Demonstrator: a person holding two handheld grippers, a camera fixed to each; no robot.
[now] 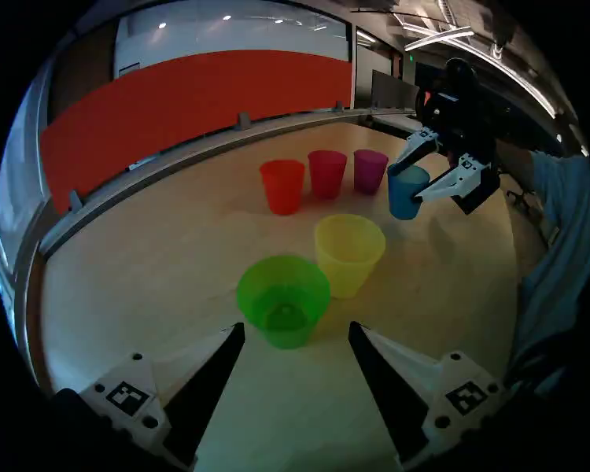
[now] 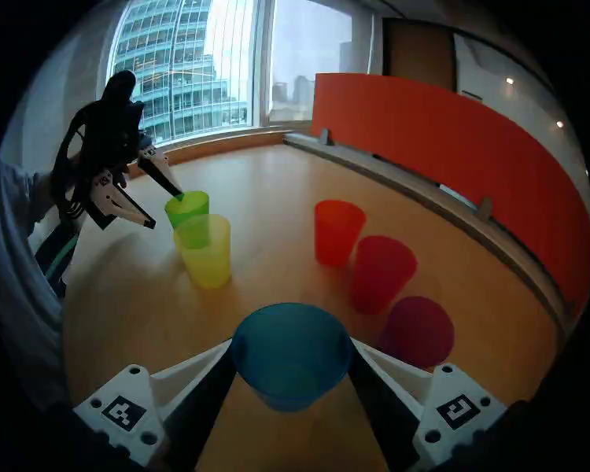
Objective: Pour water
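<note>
Right gripper (image 2: 291,346): fingers pinch the blue cup (image 2: 291,370) from both sides, cup upright, centred between them at 12 o'clock. Left gripper (image 1: 295,326): fingers spread wide, holding nothing. Green cup (image 1: 283,303) stands at 12 just at the tips, gap on each side, not touched. Yellow cup (image 1: 350,252) at 1 beyond it. Red cup (image 1: 282,186), crimson cup (image 1: 327,173) and purple cup (image 1: 370,171) stand in a row farther back on the wooden table (image 1: 138,267).

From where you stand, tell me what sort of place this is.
Likely an office high in a city building: a tall window facing a glass tower, and an orange partition panel along a long wooden table.
</note>
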